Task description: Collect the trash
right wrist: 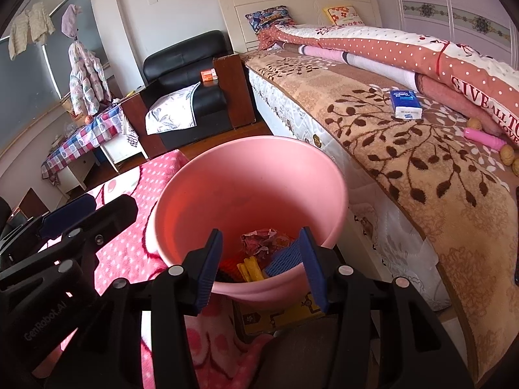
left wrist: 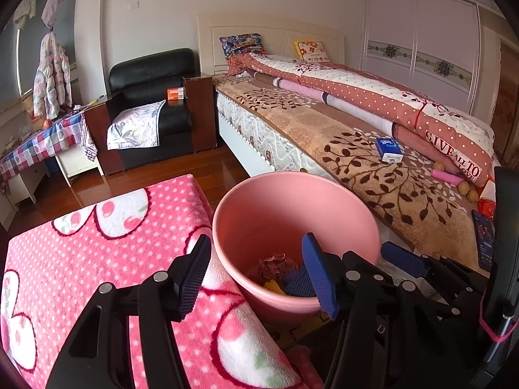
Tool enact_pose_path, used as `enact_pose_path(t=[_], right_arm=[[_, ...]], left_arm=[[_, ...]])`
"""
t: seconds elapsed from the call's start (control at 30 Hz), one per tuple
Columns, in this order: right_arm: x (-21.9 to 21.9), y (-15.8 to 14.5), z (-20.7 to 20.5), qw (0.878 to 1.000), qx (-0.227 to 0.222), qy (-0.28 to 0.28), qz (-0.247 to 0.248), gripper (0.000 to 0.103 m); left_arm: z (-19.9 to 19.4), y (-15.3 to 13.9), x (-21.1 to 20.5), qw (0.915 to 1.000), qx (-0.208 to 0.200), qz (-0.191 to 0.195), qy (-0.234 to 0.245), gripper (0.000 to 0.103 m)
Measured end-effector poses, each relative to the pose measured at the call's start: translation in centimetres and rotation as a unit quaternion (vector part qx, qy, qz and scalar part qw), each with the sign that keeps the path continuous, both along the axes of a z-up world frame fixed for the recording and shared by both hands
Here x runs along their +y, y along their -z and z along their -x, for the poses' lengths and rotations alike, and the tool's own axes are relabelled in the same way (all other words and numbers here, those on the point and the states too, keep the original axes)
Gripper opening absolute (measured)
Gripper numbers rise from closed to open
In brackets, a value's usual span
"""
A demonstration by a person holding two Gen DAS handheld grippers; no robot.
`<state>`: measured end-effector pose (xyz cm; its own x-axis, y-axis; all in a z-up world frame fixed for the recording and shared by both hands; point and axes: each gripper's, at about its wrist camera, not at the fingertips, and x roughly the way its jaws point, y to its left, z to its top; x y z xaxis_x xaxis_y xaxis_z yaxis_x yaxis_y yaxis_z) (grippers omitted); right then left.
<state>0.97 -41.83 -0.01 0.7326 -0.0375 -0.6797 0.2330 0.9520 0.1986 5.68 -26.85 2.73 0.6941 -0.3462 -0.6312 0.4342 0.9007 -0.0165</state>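
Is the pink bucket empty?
No, the pink bucket already has stuff at the bottom: a crumpled wrapper, yellow pieces and something blue.

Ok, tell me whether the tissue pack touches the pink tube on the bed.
Apart. The right wrist view shows the tissue pack and pink tube with patterned blanket between them.

Trash (right wrist: 259, 243) in bucket (right wrist: 246, 175) beside bed (right wrist: 405, 149)

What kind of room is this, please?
Most likely a home bedroom: a made bed with a cream headboard and polka-dot quilt, a black leather armchair, and a sliding-door wardrobe.
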Motion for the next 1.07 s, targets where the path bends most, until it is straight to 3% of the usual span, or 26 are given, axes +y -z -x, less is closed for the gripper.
enact_pose_path(t=[1.07], right_arm=[[2.1,-0.9,1.1,1.0,-0.006,-0.008,0.016,0.05]], left_arm=[[1.7,-0.5,2.0,0.9999,-0.009,0.011,-0.009,0.054]])
